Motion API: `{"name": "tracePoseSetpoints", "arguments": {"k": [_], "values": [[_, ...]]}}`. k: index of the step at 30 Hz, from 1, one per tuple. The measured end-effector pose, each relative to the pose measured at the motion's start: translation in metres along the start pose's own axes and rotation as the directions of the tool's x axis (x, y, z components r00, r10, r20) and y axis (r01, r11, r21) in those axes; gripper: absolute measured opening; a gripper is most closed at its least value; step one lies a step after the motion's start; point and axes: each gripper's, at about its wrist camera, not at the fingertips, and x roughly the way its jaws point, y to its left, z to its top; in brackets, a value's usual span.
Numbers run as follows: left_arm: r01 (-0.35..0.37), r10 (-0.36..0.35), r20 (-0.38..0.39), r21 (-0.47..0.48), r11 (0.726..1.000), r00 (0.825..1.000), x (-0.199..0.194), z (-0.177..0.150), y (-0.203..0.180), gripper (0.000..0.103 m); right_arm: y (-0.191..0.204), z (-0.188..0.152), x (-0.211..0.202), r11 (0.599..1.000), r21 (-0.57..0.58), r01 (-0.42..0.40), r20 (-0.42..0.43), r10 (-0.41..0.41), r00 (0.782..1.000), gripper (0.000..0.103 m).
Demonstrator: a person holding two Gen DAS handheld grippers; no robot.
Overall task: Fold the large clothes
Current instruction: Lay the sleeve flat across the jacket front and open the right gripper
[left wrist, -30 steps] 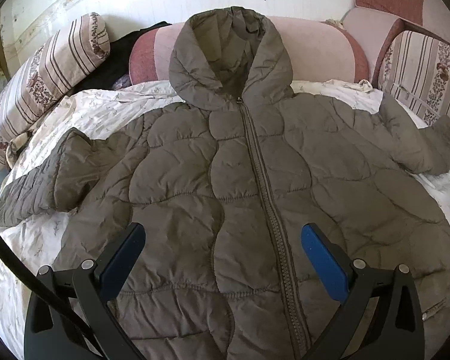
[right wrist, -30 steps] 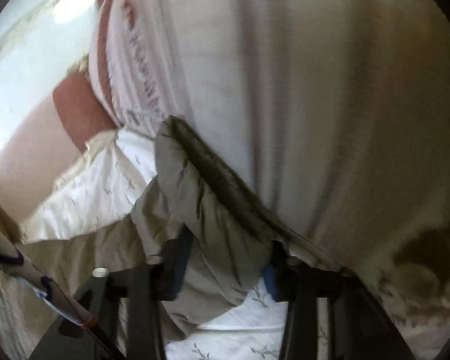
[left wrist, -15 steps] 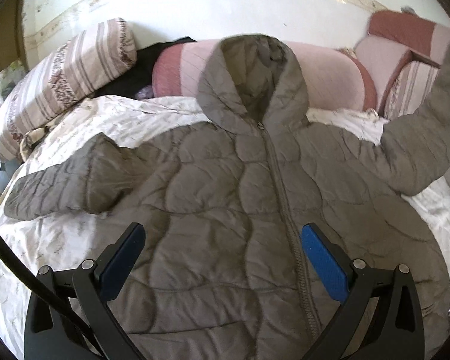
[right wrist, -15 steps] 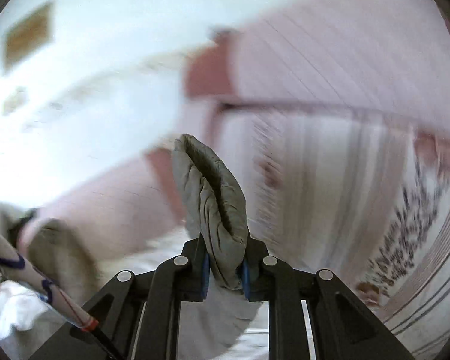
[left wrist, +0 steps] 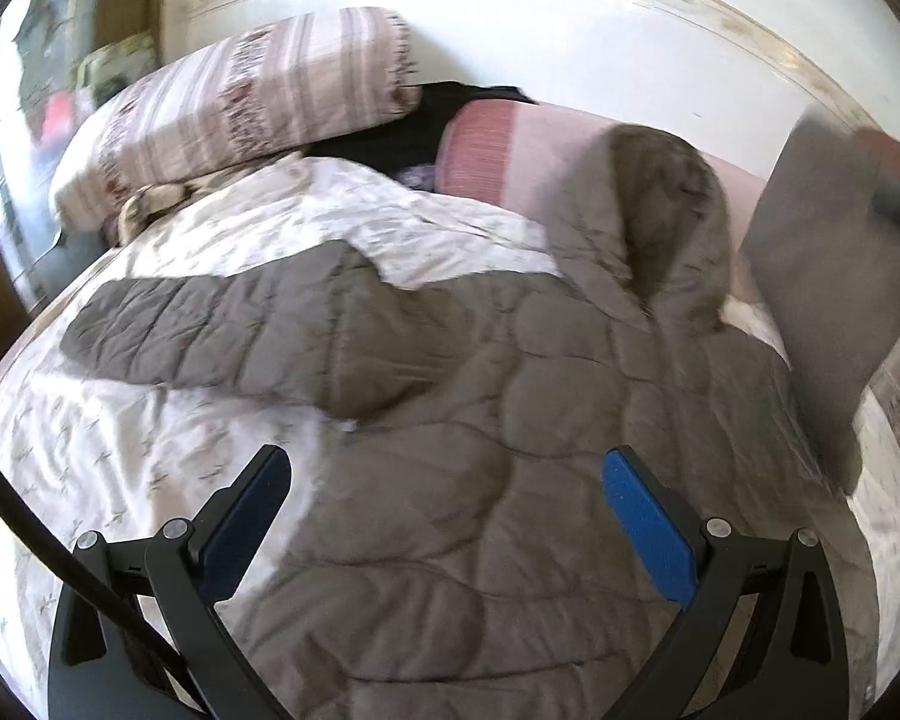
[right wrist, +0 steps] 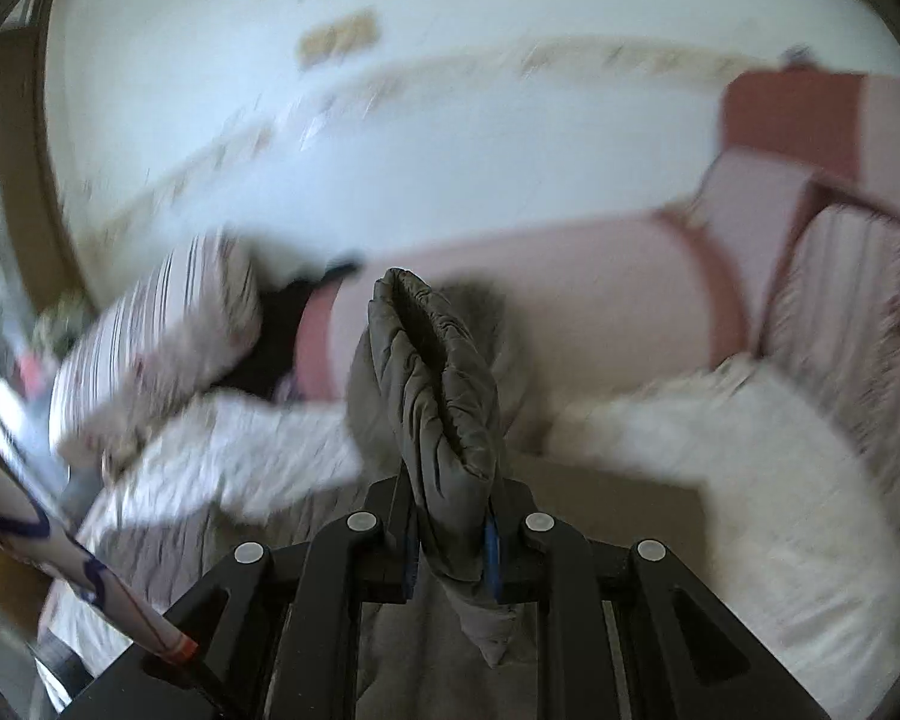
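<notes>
Now, on the far left of the bed I see a striped pillow by the wall. Next to it the jacket lies flat on the white bed cover, front side up, with its zip running down the middle. Its one sleeve sticks out flat toward the striped pillow. My left gripper hangs over the bottom part of the jacket. Its two fingers are spread wide and nothing is between them.

In the middle, the hood leans on a pink pillow at the head of the bed.

On the right, the other sleeve is up in the air, lifted off the bed. My right gripper has the cuff of that sleeve pinched tight between its blue pads. The cuff pokes up past the fingers. It all looks blurry on this side.

I think I am on the first fold, the one that brings this sleeve in over the chest. Next I need to carry the cuff across the zip and lay the sleeve down flat on the jacket. Then I can let go. My empty left gripper could press the jacket down so it does not slide. The puffy cloth may spring back up, so I should go gently.
</notes>
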Motion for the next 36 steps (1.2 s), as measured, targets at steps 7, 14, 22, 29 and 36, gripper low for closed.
{"name": "tracePoseSetpoints", "arguments": {"k": [7,14,22,29,36], "values": [[-0.033,0.032,-0.012,-0.077,0.996,0.999,0.008,0.010,0.024,0.103,0.044,-0.113,0.115,0.995,-0.099,-0.008,-0.274,-0.019,0.962,0.021],[-0.020,0.017,-0.029,-0.102,0.995,0.999,0.028,0.018,0.015,0.103,0.038,-0.130,0.101,0.969,-0.074,-0.235,-0.322,0.200,0.926,0.059],[0.014,-0.020,-0.090,-0.060,0.998,0.996,0.057,0.015,-0.029,0.103,-0.089,-0.109,0.093,0.995,0.096,-0.009,-0.200,0.028,0.979,0.059],[-0.025,0.022,-0.088,-0.029,0.999,0.996,0.065,0.011,-0.036,0.103,-0.101,-0.119,0.095,0.988,0.143,-0.061,-0.174,0.086,0.981,0.059],[-0.027,0.025,-0.049,-0.041,0.999,0.998,0.056,0.014,-0.031,0.103,-0.118,-0.108,0.120,0.962,0.205,0.177,-0.203,-0.135,0.970,0.055]]}}
